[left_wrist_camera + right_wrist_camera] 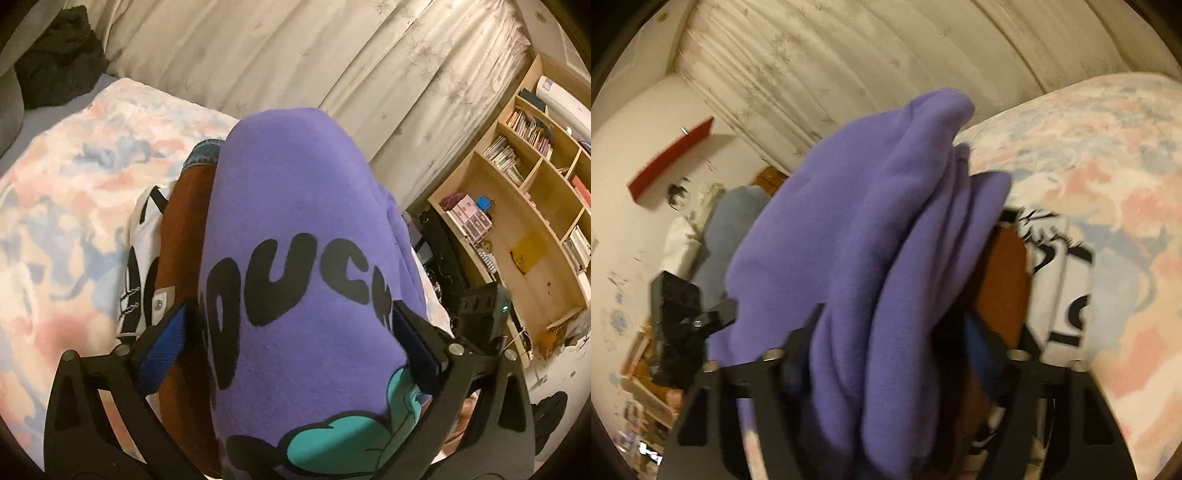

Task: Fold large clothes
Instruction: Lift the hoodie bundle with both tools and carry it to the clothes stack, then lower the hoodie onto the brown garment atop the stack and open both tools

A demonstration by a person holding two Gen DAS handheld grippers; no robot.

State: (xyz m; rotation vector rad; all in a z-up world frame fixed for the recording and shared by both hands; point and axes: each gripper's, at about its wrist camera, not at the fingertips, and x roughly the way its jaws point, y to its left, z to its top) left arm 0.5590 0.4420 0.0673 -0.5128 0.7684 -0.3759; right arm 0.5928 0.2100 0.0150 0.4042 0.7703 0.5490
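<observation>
A folded purple sweatshirt point(295, 229) with black lettering and a teal print fills the left wrist view. My left gripper point(291, 343) has its jaws spread wide around the thick fold and presses on both sides, holding it above a stack of clothes. In the right wrist view the same purple sweatshirt point(857, 258) shows as several bunched layers, and my right gripper point(886, 354) is clamped on them. The left gripper's body point(683, 317) shows at the left of that view. The right gripper's body point(484, 314) shows at the right of the left wrist view.
Under the sweatshirt lies a stack: a rust-brown garment point(184, 229), a white one with black print point(144, 236) and a bit of denim point(205, 149), all on a pastel quilt point(66, 192). Curtains point(295, 55) hang behind. A wooden bookshelf point(535, 206) stands right.
</observation>
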